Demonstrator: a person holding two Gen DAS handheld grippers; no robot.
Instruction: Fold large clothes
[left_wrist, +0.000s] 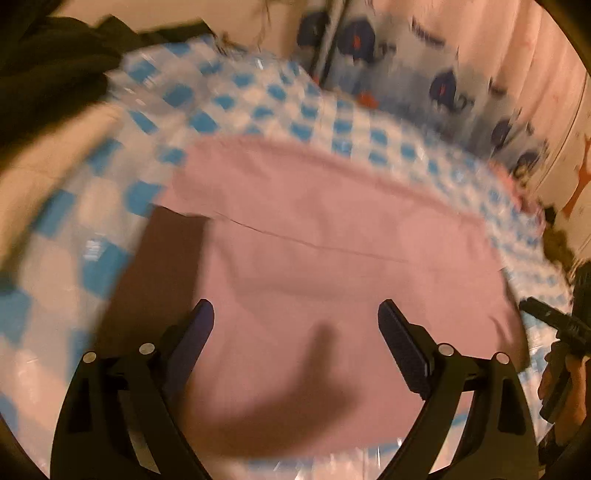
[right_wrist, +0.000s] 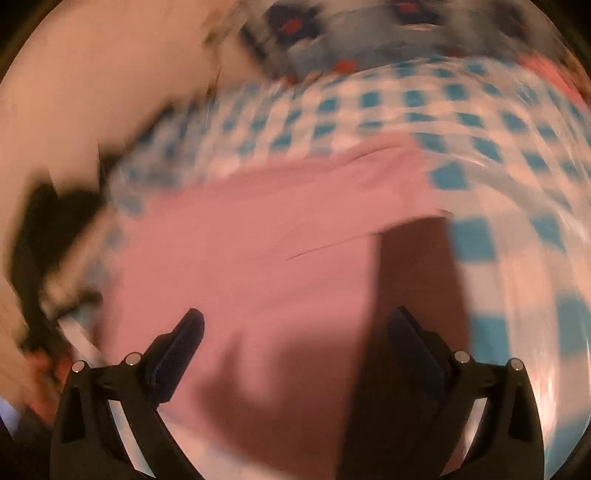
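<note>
- Left wrist view: a large pink cloth garment (left_wrist: 314, 229) is seen lying flat across the middle of the frame on a blue-and-white checked plastic-looking cover (left_wrist: 229, 96) spread over the counter. A folded layer with a straight edge crosses the garment from centre left to centre right.
- The left gripper (left_wrist: 295, 317) is held above the lower middle of the garment; its jaws stand wide apart and nothing is gripped between them.
- In the right wrist view, the right gripper (right_wrist: 295, 325) is likewise held over the pink garment (right_wrist: 258, 229), with its jaws apart and empty.
- The step in hand is judged to lie between folds: one layer appears already turned over, and neither gripper has cloth in it. Both pictures are blurred, so the finer lie of the cloth cannot be told.
- The next move is judged to call for an edge or corner of the garment to be reached by each gripper, the jaws to be closed on one layer only, and the cloth to be carried over evenly so that the edges meet.
- Shown only in the left wrist view: the other gripper, black, at the right edge of the frame beside the garment, a patterned fabric with dark blue figures (left_wrist: 454, 85) at the upper right, and a dark heap of cloth (left_wrist: 48, 62) at the upper left.
- Shown only in the right wrist view: a darker, shadowed strip (right_wrist: 413, 280) along the garment's right side, running down toward the right jaw.
</note>
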